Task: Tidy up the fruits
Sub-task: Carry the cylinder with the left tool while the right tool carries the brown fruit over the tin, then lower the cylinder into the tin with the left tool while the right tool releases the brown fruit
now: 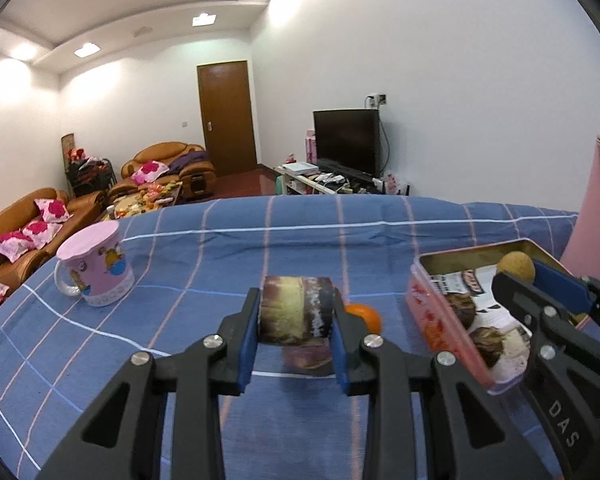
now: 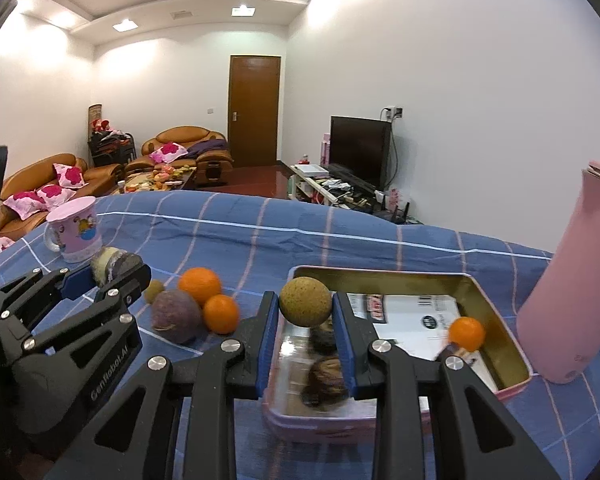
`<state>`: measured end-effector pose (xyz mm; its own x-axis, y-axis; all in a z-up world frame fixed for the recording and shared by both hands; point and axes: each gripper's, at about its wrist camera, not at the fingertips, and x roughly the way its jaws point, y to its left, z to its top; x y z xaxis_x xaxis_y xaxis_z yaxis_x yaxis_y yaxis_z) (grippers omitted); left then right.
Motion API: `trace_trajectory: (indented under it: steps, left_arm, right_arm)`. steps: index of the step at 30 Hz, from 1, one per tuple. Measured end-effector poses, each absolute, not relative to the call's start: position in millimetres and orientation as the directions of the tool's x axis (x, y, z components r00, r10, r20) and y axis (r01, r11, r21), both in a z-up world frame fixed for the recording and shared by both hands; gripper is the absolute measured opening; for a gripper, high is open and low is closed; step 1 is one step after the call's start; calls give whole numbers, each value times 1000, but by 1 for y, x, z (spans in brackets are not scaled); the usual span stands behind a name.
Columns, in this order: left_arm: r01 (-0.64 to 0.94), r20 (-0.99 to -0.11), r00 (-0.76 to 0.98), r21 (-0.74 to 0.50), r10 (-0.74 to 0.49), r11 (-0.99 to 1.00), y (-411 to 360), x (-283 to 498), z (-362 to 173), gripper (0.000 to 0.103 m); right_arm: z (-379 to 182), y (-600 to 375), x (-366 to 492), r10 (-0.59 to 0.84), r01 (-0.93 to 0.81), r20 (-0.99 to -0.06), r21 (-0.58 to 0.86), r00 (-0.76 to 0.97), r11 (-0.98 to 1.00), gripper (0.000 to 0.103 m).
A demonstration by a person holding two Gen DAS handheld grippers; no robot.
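Observation:
My left gripper [image 1: 296,300] is shut on a yellow-and-purple fruit piece [image 1: 296,312], held just above the blue checked cloth [image 1: 220,248]. An orange [image 1: 366,316] peeks out behind its right finger. My right gripper [image 2: 305,304] is shut on a round tan fruit [image 2: 306,300] over the left end of the open pink tin [image 2: 380,270]. Inside the tin lie a small orange [image 2: 466,334] and dark blurred items [image 2: 326,378]. Left of the tin sit two oranges [image 2: 200,284], a purple fruit [image 2: 176,316] and a small greenish fruit [image 2: 154,290]. The left gripper [image 2: 114,270] hovers beyond them.
A pink mug [image 2: 74,228] stands at the cloth's far left. At the right, a tall pink bottle [image 2: 560,280] stands close beside the tin. In the left wrist view the right gripper [image 1: 520,276] crosses the tin [image 1: 432,320]. Sofas and a TV lie beyond the table edge.

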<state>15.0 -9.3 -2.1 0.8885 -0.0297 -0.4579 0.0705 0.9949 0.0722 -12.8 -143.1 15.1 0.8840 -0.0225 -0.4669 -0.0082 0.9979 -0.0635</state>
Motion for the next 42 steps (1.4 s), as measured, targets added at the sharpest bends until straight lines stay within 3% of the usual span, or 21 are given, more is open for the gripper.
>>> trace_trajectory:
  steps: [31, 42]
  left_arm:
    - [212, -468, 871, 79, -151, 974, -121, 19, -1, 33]
    - [273, -518, 828, 33, -217, 961, -146, 39, -5, 33]
  right_arm:
    - [25, -265, -15, -181, 185, -439, -35, 880, 982, 30]
    - [22, -281, -2, -219, 230, -450, -30, 866, 973, 30]
